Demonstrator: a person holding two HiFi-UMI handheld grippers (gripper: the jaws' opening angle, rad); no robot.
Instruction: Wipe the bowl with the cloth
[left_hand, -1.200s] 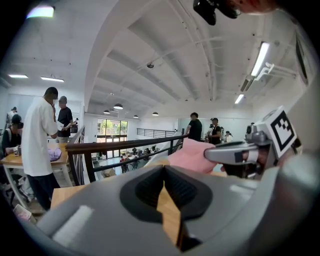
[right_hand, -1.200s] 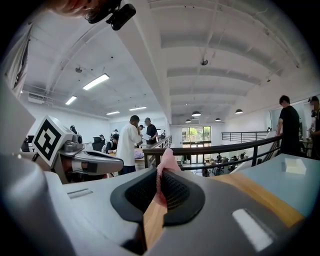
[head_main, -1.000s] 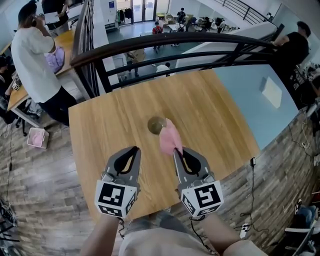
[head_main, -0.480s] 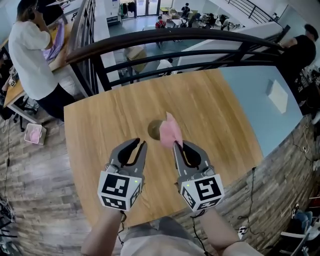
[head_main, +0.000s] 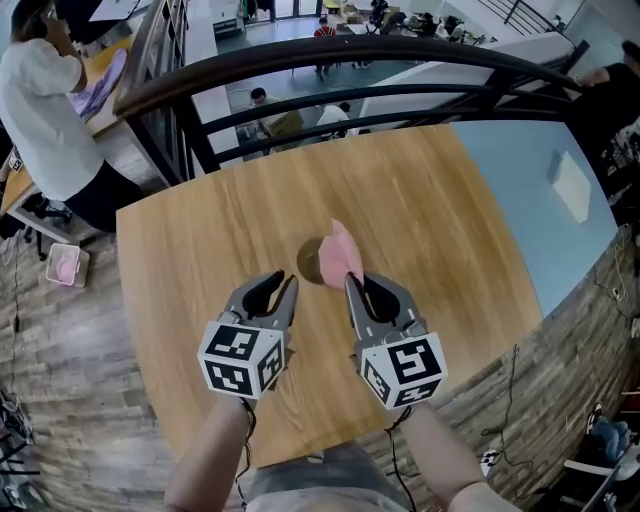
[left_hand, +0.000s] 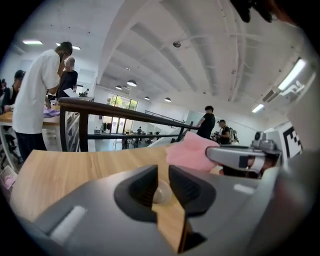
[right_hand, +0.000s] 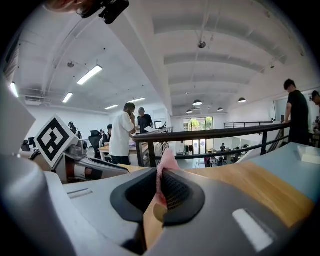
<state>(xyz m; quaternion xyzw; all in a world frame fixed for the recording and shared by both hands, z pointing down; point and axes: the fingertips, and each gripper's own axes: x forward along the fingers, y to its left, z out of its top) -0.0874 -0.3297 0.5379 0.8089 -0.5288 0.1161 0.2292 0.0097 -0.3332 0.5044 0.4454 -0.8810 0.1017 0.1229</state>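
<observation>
Here, over a wooden table (head_main: 430, 200), the right gripper (head_main: 351, 284) pinches a corner of the pink cloth (head_main: 342, 254) tight between closed jaws, so the fabric stands up at the rim of the small bowl (head_main: 311, 263), which sits near the table's middle. The left gripper (head_main: 284, 283), its jaws opening with nothing held, points at the bowl from just beside it, seemingly ready to steady it while the cloth goes in. Wiping appears not yet begun.

A bowl (head_main: 310, 262) sits mid-worktop (head_main: 430, 200); open wood reaches every edge. A black railing (head_main: 330, 60) borders the far edge.
</observation>
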